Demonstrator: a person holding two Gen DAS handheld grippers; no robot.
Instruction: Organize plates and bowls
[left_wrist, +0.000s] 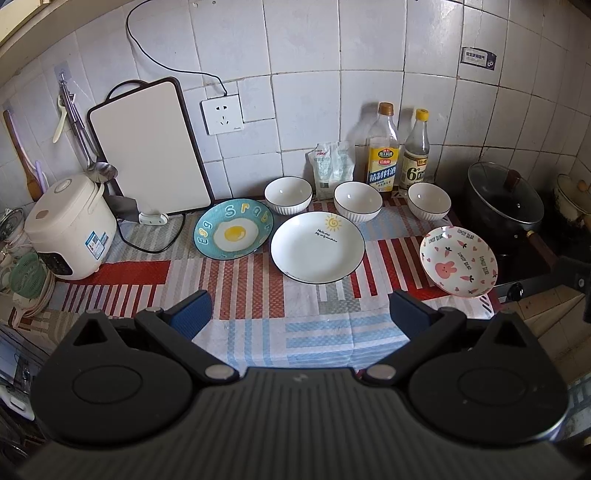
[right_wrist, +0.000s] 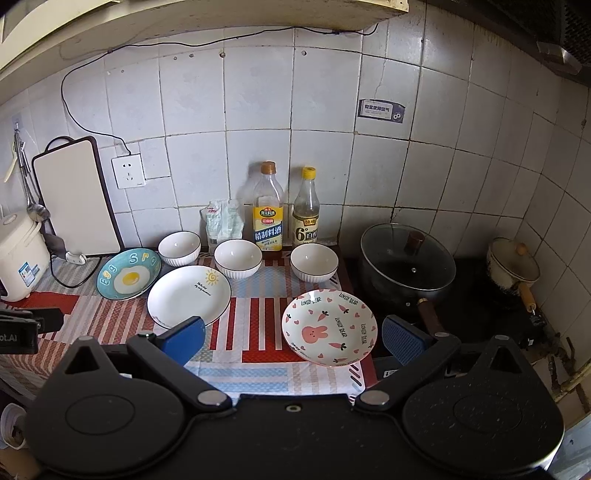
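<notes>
Both tools, left tool (left_wrist: 299, 314) and right tool (right_wrist: 293, 339), hover spread and empty, facing unstacked plates and bowls across the bench (left_wrist: 258, 291).

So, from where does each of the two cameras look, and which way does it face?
Left wrist view: sits on the left tool, above the counter's front edge, facing the tiled wall; centred on the white plate. Its own two open blue fingers show.
Right wrist view: sits on the right tool, further right, facing the same wall; the bunny plate lies between its open fingers, and the black pot is near.
Both share the three plates, three bowls and two bottles.
</notes>
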